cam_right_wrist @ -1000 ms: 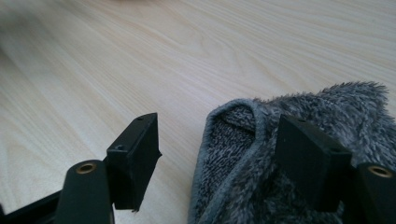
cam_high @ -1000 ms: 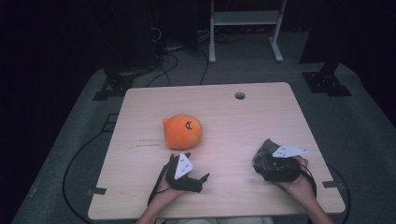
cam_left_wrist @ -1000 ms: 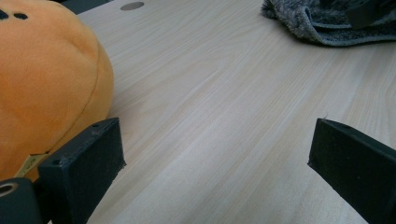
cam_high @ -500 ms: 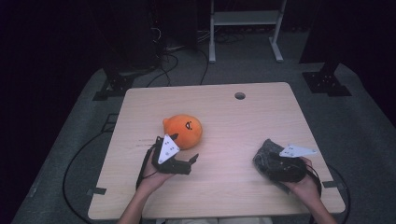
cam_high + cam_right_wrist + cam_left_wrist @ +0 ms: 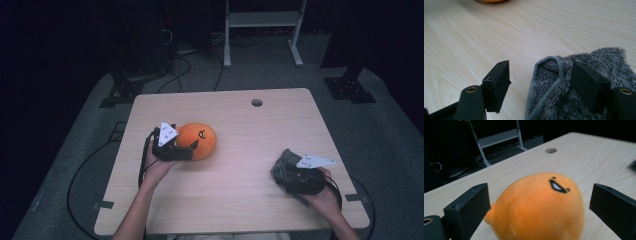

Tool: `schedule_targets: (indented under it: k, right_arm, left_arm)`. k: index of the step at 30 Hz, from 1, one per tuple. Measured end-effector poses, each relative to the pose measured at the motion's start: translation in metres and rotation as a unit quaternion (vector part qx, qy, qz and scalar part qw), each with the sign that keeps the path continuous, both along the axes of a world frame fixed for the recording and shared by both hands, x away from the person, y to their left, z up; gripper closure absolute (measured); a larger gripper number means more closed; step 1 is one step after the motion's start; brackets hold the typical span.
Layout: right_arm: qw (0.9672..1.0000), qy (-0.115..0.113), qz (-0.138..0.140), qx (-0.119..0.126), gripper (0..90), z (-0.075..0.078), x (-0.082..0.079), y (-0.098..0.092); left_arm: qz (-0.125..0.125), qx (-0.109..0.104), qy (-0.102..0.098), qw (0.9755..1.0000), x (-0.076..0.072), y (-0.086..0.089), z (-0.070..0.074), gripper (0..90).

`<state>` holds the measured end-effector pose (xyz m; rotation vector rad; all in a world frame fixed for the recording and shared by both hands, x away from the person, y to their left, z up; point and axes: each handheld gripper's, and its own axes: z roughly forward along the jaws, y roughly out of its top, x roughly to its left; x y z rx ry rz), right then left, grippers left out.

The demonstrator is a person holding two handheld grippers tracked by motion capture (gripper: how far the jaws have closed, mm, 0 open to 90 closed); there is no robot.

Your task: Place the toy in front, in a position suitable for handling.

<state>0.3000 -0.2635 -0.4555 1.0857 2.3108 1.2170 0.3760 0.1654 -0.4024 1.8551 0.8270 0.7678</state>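
Note:
An orange plush ball with a small black mouth lies on the left half of the wooden table. My left gripper is at its near-left side. In the left gripper view the plush sits between the open jaws of that gripper, with a gap on each side. A grey fuzzy cloth lies near the front right, and my right gripper rests on it. In the right gripper view this gripper is open; the cloth's folded edge lies between the jaws, the right jaw over the pile.
A round cable hole sits near the table's far edge. Behind the table stand a white frame, black stand bases and loose cables on the floor. A sliver of the plush shows at the right gripper view's top edge.
My left gripper has moved from the front of the table forward to the plush and now straddles it. The right gripper and the cloth have stayed almost still.

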Motion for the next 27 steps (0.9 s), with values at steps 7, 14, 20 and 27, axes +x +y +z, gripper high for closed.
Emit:
schedule_targets:
  k: [7, 14, 20, 27]
  right_arm:
    - [1.0, -0.001, 0.002, 0.002, 30.6, 0.0, -0.001, -0.001]
    - [0.9999, -0.002, -0.004, 0.012, 31.7, 0.002, 0.001, -0.002]
    - [1.0, -0.004, 0.0, 0.009, 32.5, 0.002, -0.001, -0.001]
    - [0.9999, -0.007, -0.004, 0.009, 33.7, 0.004, 0.0, 0.0]
  left_arm:
    - [-0.012, 0.026, 0.036, 0.9989, 0.016, -0.011, -0.018, 2.3]
    - [0.005, 0.035, 0.044, 0.9984, 0.03, -0.023, -0.035, 1.2]
    - [0.012, 0.027, 0.061, 0.9977, 0.034, -0.02, -0.038, 7.4]
    - [0.027, 0.026, 0.062, 0.9973, 0.035, -0.019, -0.039, 24.4]
